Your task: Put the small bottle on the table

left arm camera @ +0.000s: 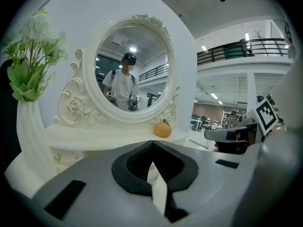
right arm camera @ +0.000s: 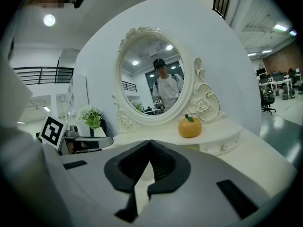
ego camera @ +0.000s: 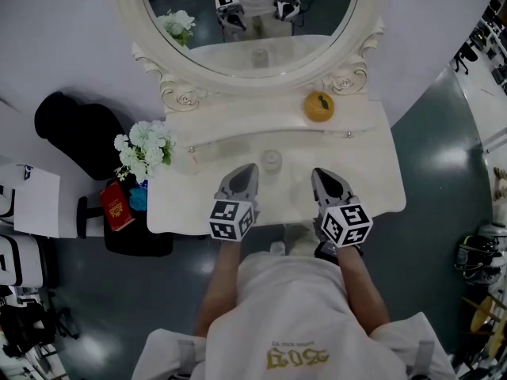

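Closest to the head camera is the person's white shirt [ego camera: 277, 307], and just beyond it both tools hover over the front edge of the white dressing table [ego camera: 372, 176]. The left gripper [ego camera: 248, 172] has its jaws pressed together at the tips with nothing between them, and the right gripper [ego camera: 322, 177] is likewise closed and empty; each gripper view confirms the pads meeting at the point. The small clear bottle [ego camera: 272, 161] stands upright on the table's lower surface, about midway along its width and close to the step up to the drawer shelf, so its long axis is vertical and only its round top faces the head camera. It lies just ahead of the two tips and between them, touching neither, nearer the left gripper than the right. Well behind it, toward the back right corner, sits a round orange fruit-shaped ornament [ego camera: 318, 106]. Judging by this, the bottle already rests on the table; any fresh grasp would call for opening jaws first, and the left has the shorter reach.
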`<move>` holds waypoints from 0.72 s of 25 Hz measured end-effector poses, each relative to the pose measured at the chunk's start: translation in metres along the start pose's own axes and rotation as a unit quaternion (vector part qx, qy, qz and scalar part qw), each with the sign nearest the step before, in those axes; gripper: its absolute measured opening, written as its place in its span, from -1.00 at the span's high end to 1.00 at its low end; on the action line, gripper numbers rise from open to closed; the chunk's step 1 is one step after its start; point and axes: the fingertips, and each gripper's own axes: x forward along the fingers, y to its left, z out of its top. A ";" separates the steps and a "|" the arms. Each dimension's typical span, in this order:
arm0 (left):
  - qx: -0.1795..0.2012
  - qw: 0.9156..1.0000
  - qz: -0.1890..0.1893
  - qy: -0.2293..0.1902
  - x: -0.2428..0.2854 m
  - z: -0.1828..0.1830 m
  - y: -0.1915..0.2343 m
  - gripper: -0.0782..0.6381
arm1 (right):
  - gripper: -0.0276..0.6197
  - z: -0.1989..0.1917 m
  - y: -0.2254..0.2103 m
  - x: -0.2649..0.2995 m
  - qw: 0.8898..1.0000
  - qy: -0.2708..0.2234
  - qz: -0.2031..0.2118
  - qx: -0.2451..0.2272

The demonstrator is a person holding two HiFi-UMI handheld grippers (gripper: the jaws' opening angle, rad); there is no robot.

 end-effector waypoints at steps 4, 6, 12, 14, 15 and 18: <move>-0.016 1.000 -0.002 -0.001 0.002 -0.002 0.002 0.73 | 0.88 -0.001 0.000 0.001 1.000 0.000 0.000 -0.001; -0.020 1.000 -0.004 -0.003 0.002 -0.002 0.003 0.73 | 0.88 -0.002 0.000 0.002 1.000 0.001 0.000 0.000; -0.018 1.000 -0.005 -0.002 0.001 -0.002 0.002 0.73 | 0.88 -0.001 -0.001 0.001 1.000 0.000 0.001 0.004; -0.017 1.000 -0.003 0.000 0.002 -0.003 0.002 0.73 | 0.88 -0.002 0.000 0.001 1.000 0.001 0.002 0.004; -0.017 1.000 -0.002 0.001 0.002 -0.003 0.002 0.73 | 0.88 -0.002 0.000 0.001 1.000 0.002 0.002 0.004; -0.017 1.000 -0.001 0.003 0.001 -0.004 0.002 0.73 | 0.88 -0.003 0.001 0.001 1.000 0.005 0.004 0.004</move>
